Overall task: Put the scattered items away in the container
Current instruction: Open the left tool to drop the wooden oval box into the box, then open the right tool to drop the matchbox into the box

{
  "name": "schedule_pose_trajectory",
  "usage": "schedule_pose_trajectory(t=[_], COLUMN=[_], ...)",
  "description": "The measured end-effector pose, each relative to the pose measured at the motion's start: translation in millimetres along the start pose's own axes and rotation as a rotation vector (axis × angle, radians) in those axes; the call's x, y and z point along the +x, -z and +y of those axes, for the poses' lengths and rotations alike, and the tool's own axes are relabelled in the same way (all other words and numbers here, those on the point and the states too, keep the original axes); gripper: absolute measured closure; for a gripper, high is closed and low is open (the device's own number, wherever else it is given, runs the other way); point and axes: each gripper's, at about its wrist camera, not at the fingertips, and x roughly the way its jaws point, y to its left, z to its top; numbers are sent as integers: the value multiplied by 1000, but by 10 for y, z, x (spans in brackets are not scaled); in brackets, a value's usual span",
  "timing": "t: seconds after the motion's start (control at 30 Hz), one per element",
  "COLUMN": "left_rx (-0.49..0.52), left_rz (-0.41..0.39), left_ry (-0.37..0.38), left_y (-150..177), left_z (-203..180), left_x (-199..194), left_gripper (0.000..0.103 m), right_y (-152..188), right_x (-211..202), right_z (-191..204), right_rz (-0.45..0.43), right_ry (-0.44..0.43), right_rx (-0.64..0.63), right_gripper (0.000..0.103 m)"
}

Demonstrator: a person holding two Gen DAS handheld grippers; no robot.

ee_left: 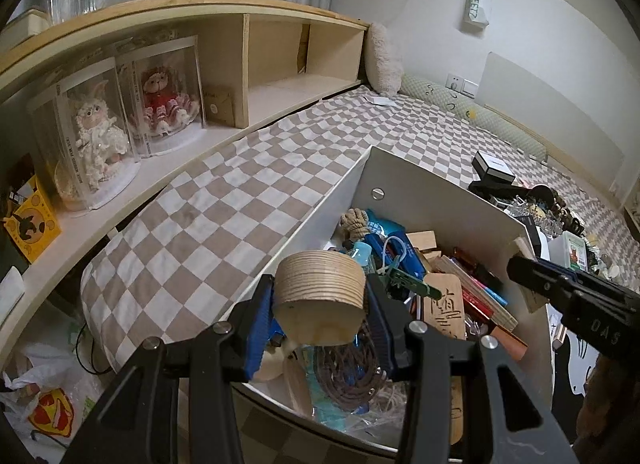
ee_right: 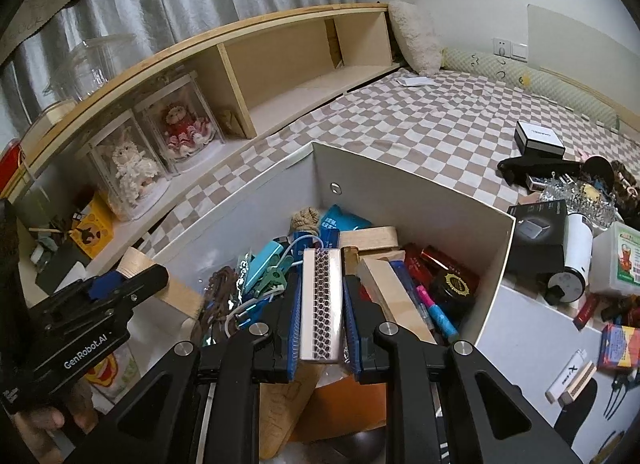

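gripping a thick round wooden disc (ee_left: pixel 320 296) with layered plywood edges between its blue-padded fingers, the left gripper (ee_left: pixel 322 300) holds it over the near corner of a white, smooth-walled box (ee_left: pixel 420 191) on a brown-and-white checked bedspread (ee_left: pixel 248 183); the box is heaped with a knotted rope ball (ee_left: pixel 354 219), blue packets, coiled brown cord (ee_left: pixel 348 376) and an engraved wooden plaque (ee_left: pixel 446 312). from the right wrist, the right gripper (ee_right: pixel 322 304) is clamped on a slim rectangular silver case (ee_right: pixel 322 304) with a honeycomb-patterned strip, held above the same box (ee_right: pixel 400 187), where wooden blocks, a pink and blue marker (ee_right: pixel 434 306) and a dark round jar (ee_right: pixel 454 284) lie piled. more loose items, including a black carton (ee_right: pixel 538 229) and a white cylinder (ee_right: pixel 574 252), remain scattered on the bed to the right of the box.
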Motion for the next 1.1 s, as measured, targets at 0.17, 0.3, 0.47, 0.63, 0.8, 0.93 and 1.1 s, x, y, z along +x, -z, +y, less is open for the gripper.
schedule_pose_trajectory(t=[0.17,0.3,0.47,0.63,0.8,0.93,1.1], left_rx=[10,11,12,17,18,26,44], left_rz=[-47,-47,-44,-44,-41,-39,-43], left_ry=[37,46,56,64,71,74,72], left_y=[-21,-24,-26,-22,-14,-4,8], left_z=[-65,-74,-83,-101,-118,-151,-201], left_x=[-91,-84,-72,-70,-63,-61,-71], left_gripper=[33,33,33,33,33,33,23], right_y=[15,20,33,45,52,57,70], right_x=[21,32,50,60,51,39,30], right_z=[-3,-9,11,-7,-23,-43,-70], right_rz=[9,13,19,26,27,27,29], right_ry=[-7,-14,-19,-34,-35,-34,-35], right_rx=[4,13,8,23,28,32,39], right_gripper=[83,83,83,83,83,83,83])
